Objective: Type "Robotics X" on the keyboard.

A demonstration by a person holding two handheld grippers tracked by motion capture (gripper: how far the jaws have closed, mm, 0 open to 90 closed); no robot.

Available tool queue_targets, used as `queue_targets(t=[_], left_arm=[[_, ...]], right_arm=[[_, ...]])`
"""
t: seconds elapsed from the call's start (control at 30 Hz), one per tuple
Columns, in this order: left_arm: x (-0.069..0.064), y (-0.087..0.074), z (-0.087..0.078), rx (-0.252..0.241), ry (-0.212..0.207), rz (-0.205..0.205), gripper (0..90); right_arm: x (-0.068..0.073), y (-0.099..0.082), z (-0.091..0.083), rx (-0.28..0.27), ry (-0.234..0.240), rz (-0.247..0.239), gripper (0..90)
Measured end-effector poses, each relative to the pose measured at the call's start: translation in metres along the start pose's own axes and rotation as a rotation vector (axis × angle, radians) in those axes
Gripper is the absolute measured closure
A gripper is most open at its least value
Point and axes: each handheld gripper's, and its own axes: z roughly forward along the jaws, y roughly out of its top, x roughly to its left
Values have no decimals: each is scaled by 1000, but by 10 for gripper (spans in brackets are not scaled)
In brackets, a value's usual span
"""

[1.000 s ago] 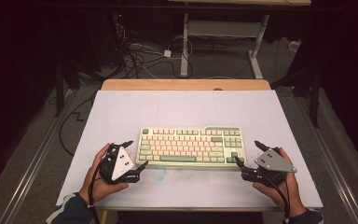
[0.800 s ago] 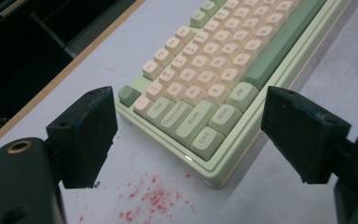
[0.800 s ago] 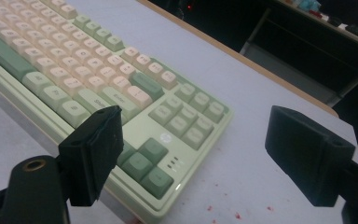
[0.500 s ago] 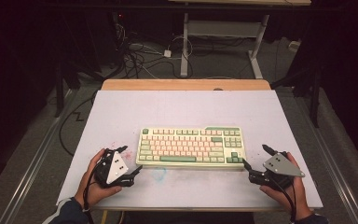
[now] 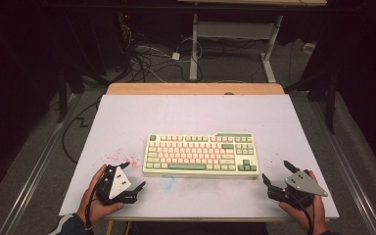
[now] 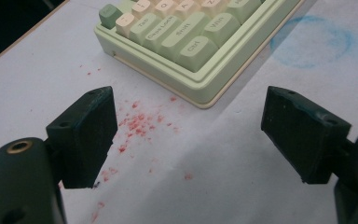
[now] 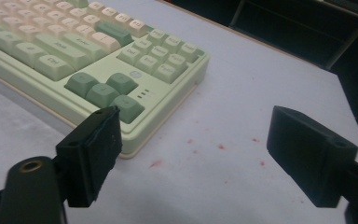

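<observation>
Both grippers pulled back toward bottom of frame, off the keyboard ends. Left gripper [image 5: 133, 177] lower left, fingers wide, empty. Right gripper [image 5: 275, 173] lower right, fingers wide, empty. Keyboard [image 5: 200, 154] mid-frame on counter [image 5: 196, 115], untouched.

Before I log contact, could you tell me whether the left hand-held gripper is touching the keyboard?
No, the left hand-held gripper is open, short of the keyboard.
</observation>
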Motion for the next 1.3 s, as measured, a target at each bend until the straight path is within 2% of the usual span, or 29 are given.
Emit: queue_targets(t=[0.1, 0.13, 0.27, 0.33, 0.37, 0.43, 0.57, 0.73, 0.9, 1.13, 1.3], left_arm=[[1, 3, -1, -23, 12, 2, 161], [2, 5, -2, -32, 8, -9, 161], [2, 8, -3, -48, 1, -11, 161], [2, 7, -3, -45, 0, -11, 161], [2, 6, -3, -39, 4, -7, 161], [1, 6, -5, -32, -16, -15, 161], [0, 6, -3, -30, -20, -15, 161], [0, 7, -3, -22, -8, 5, 161], [2, 8, -4, -28, -11, -9, 161], [2, 7, -3, -18, -8, 0, 161], [5, 6, -2, -6, 18, 17, 161]], right_arm=[[3, 1, -1, -11, 9, -3, 167], [4, 2, -1, -14, 13, -4, 167], [7, 4, -4, -28, 13, -23, 167], [8, 5, -5, -31, 4, -31, 167], [9, 6, -6, -33, 5, -21, 167], [8, 7, -7, -43, 0, -19, 167], [8, 7, -6, -43, 2, -26, 167], [7, 7, -8, -45, -3, -29, 167], [6, 8, -9, -51, -10, -33, 167], [7, 9, -8, -49, -7, -40, 167], [8, 9, -7, -41, -18, -55, 166]])
